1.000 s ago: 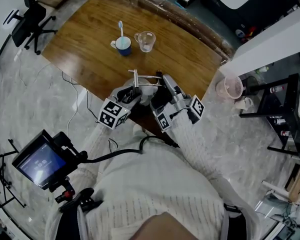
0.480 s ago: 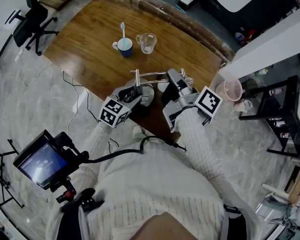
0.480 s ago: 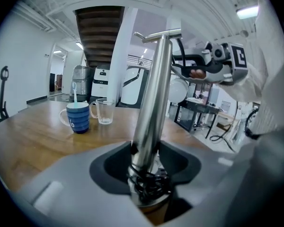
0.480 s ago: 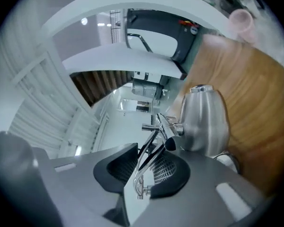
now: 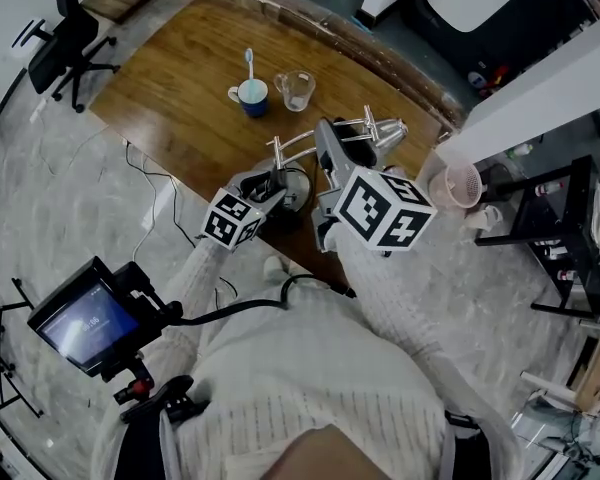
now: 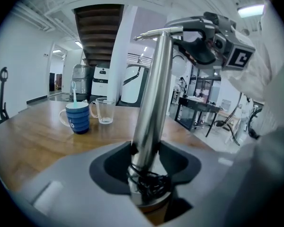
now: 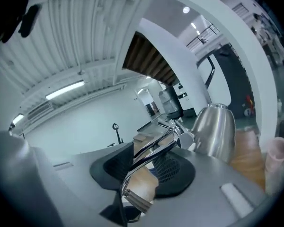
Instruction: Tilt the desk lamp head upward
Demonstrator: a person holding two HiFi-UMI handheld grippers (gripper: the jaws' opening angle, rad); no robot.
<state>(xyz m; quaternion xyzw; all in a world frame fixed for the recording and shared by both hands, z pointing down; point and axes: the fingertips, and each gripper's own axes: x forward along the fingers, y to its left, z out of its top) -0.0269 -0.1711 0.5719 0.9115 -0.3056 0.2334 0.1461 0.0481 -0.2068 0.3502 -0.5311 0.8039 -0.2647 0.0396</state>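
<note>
A chrome desk lamp stands near the wooden table's (image 5: pixel 180 78) front edge, on a round base (image 5: pixel 298 194). My left gripper (image 5: pixel 272 182) is shut on the lamp's upright post (image 6: pixel 149 112) just above the base. A thin chrome arm (image 5: pixel 298 140) runs from the post top to the bell-shaped lamp head (image 5: pixel 388 131). My right gripper (image 5: pixel 330 156) is raised around that arm. Its jaws are opening, and the arm's rods (image 7: pixel 151 150) lie loosely between them. Beyond the rods the lamp head (image 7: pixel 215 131) is raised.
A blue mug with a toothbrush (image 5: pixel 250 95) and a glass cup (image 5: pixel 295 88) stand farther back on the table. A pink basket (image 5: pixel 458 180) sits on the floor right of the table. An office chair (image 5: pixel 55 43) is at the far left.
My right gripper has risen and swung right with the lamp arm, so the lamp head now sits higher and farther right. Its jaws have parted. The left gripper has stayed on the post.
</note>
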